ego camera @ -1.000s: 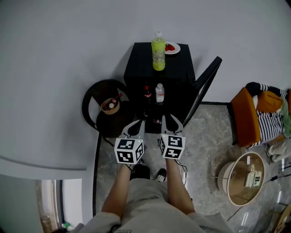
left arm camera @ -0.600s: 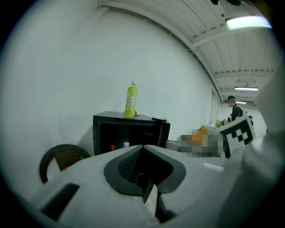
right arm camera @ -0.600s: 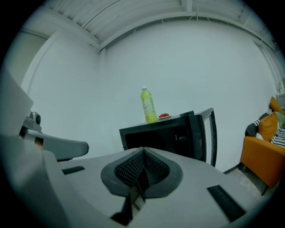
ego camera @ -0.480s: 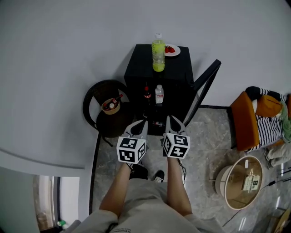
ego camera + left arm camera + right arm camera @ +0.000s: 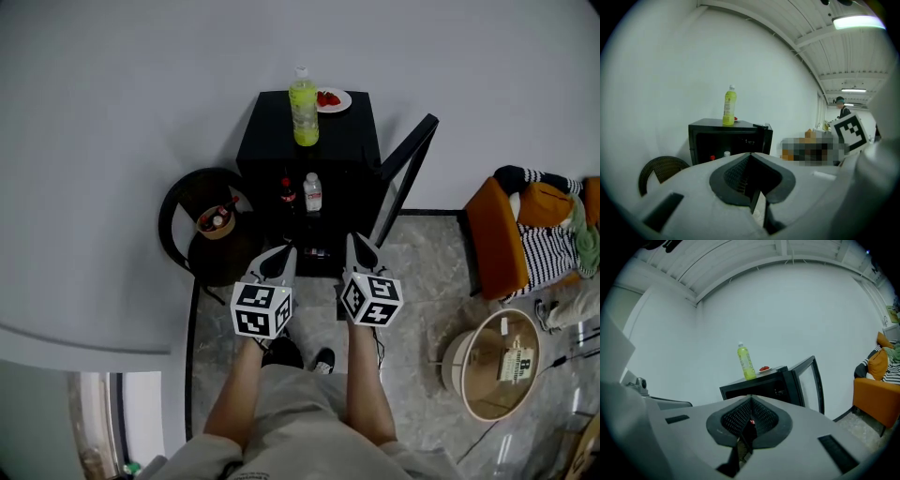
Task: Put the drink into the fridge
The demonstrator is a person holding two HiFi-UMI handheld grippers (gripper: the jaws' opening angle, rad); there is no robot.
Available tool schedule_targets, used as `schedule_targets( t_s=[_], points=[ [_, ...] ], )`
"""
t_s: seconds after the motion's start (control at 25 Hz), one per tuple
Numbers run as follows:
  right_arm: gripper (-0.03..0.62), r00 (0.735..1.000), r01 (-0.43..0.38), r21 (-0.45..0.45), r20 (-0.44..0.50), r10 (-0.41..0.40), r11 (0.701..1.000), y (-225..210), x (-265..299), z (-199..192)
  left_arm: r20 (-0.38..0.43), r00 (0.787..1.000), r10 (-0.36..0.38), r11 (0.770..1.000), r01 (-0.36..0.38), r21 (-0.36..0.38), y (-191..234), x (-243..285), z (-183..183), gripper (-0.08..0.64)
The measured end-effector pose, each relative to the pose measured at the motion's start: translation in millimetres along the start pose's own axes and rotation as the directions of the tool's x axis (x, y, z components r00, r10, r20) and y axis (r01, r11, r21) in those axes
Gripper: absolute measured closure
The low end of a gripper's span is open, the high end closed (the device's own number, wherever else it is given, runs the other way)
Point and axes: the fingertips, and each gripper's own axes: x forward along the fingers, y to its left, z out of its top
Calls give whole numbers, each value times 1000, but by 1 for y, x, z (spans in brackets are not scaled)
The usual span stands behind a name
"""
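The fridge [image 5: 272, 131] stands far, against the wall, with its door [image 5: 405, 173] open to the right. On top, the drink [image 5: 303, 111] stands left of a plate [image 5: 331, 99]. Inside, 2 bottles [image 5: 313, 192] stand side by side. Left of the fridge is a round seat [image 5: 183, 211] with a bowl [image 5: 215, 223] on it. An armchair [image 5: 487, 244] and a round table [image 5: 492, 386] lie to the right.

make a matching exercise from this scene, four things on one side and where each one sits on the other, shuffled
Things
1. tall yellow-green plastic bottle
2. small clear bottle with a white cap
3. small tan bowl
4. orange armchair

Places
A. inside the open black fridge
B. on the floor, right of the open fridge door
C. on the fridge top, beside the small white plate
D. on the round dark wicker chair

Pairs: 1-C, 2-A, 3-D, 4-B
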Motion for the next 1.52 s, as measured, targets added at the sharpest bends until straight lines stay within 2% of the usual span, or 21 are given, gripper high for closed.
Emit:
schedule_targets(
  t_s=[0.08, 0.24, 0.36, 0.48, 0.56, 0.68, 0.76, 0.92, 1.2, 1.32, 1.52],
  points=[
    [586, 1000, -13, -7, 7, 13, 1000, 3, 0, 5, 10, 1000, -7, 1000, 7, 23, -2, 1, 7, 552],
    [586, 997, -39, -29, 69, 41, 999, 7, 5, 23, 28, 1000, 5, 1000, -6, 24, 6, 13, 23, 552],
    [584, 997, -38, -37, 62, 40, 999, 4, 20, 28, 28, 999, 15, 1000, -15, 22, 17, 29, 34, 552],
    [584, 998, -21, -42, 52, 23, 999, -2, 41, 32, 35, 999, -9, 1000, 8, 25, 26, 50, 46, 551],
    [584, 1000, -8, -45, 20, 9, 999, -3, 61, 34, 26, 999, -20, 998, 19, 61, 37, 64, 54, 552],
    [584, 1000, -11, -4, -11, 11, 1000, 1, 97, 48, 8, 1000, -3, 989, 2, 147, 62, 87, 71, 552],
    [583, 1000, -22, 4, 13, 22, 1000, 4, 114, 68, 29, 999, -16, 992, 12, 129, 74, 102, 89, 552],
    [579, 998, -41, -42, 43, 42, 998, 8, 147, 98, 62, 996, -60, 994, 54, 96, 93, 131, 117, 551],
    [468, 996, -86, -123, 6, 87, 989, 28, 207, 108, 88, 987, -136, 988, 129, 87, 122, 173, 151, 552],
    [385, 996, -85, -170, -37, 80, 982, 37, 227, 106, 119, 976, -184, 982, 177, 71, 129, 182, 161, 552],
    [343, 997, -62, -207, -54, 51, 976, 44, 255, 107, 114, 968, -224, 973, 216, 78, 145, 197, 169, 552]
  ],
)
